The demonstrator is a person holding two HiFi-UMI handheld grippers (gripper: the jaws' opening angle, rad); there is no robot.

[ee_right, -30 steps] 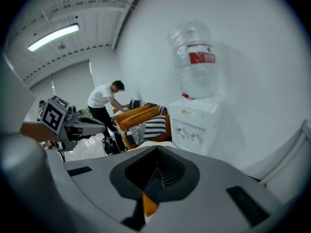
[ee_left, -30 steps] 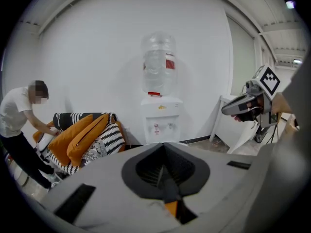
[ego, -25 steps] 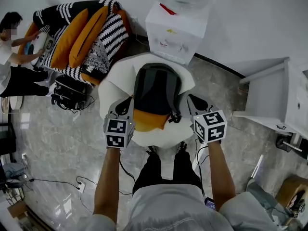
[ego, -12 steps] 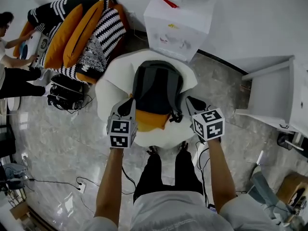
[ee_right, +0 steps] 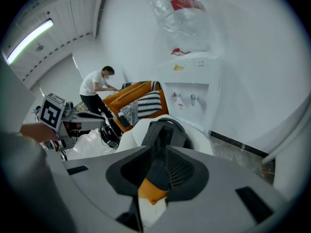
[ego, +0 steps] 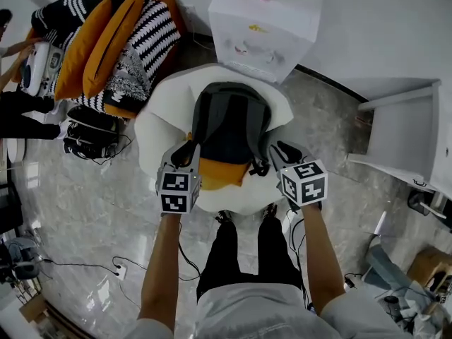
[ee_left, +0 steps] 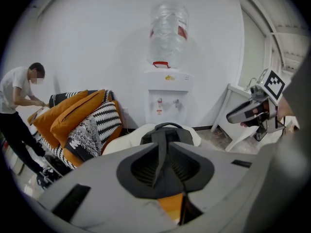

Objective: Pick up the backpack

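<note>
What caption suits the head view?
Backpack on white seat; left gripper and right gripper, jaws just opening, each straddle a strap.

a water dispenser point(ego: 265, 30) stands near striped and orange cushions point(ego: 106, 44).

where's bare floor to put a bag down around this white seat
Bare floor left of the white seat, this side of the black gear; another patch between seat and white table. Crowded: seat top, filled by the backpack, and the sofa corner.
</note>
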